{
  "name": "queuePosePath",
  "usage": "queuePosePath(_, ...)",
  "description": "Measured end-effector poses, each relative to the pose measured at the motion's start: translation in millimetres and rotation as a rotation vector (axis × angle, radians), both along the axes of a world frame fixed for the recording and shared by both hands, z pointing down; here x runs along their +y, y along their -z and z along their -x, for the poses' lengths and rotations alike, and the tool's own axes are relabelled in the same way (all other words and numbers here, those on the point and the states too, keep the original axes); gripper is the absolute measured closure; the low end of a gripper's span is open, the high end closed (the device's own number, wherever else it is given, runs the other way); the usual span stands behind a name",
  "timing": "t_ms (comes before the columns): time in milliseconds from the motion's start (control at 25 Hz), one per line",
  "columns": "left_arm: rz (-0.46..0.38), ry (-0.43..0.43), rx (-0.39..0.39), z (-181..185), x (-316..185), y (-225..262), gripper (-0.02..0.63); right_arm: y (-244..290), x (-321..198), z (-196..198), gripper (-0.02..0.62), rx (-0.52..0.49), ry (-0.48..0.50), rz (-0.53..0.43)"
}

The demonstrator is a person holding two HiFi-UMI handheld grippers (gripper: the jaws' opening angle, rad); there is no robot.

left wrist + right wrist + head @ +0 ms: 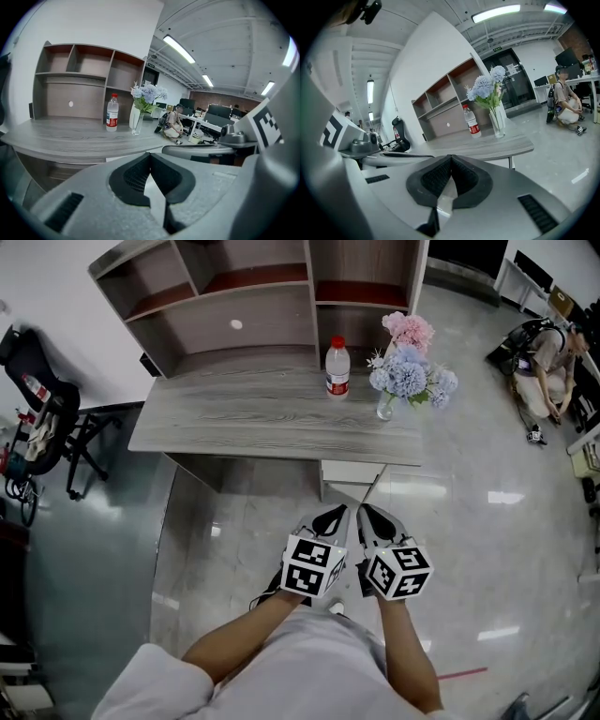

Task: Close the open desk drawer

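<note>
The grey wooden desk (234,418) stands ahead of me. A white drawer front (352,471) shows just under its front edge at the right; I cannot tell how far it stands out. My left gripper (333,515) and right gripper (368,514) hang side by side over the floor, short of the drawer and touching nothing. In the left gripper view the left gripper (150,154) has its dark pads meeting at the tips, with nothing held. In the right gripper view the right gripper (451,157) is likewise shut and empty.
On the desk stand a water bottle (337,367) with a red cap and a glass vase of blue and pink flowers (408,371), in front of a shelf hutch (253,296). A black chair (47,409) is at the left. A person (548,367) crouches at the far right.
</note>
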State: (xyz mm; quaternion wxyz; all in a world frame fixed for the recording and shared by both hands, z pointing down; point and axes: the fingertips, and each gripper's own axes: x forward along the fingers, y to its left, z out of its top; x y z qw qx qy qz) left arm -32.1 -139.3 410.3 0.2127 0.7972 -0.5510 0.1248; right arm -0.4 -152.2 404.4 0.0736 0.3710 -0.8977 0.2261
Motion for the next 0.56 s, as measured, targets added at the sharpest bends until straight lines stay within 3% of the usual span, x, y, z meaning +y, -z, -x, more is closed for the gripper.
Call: queuePosePath(560, -0.001, 0.006, -0.005, 4.0, 3.6, 4.1, 0.603, -1.5, 5.4, 8.8, 0.594, -0.005, 0.017, 0.009)
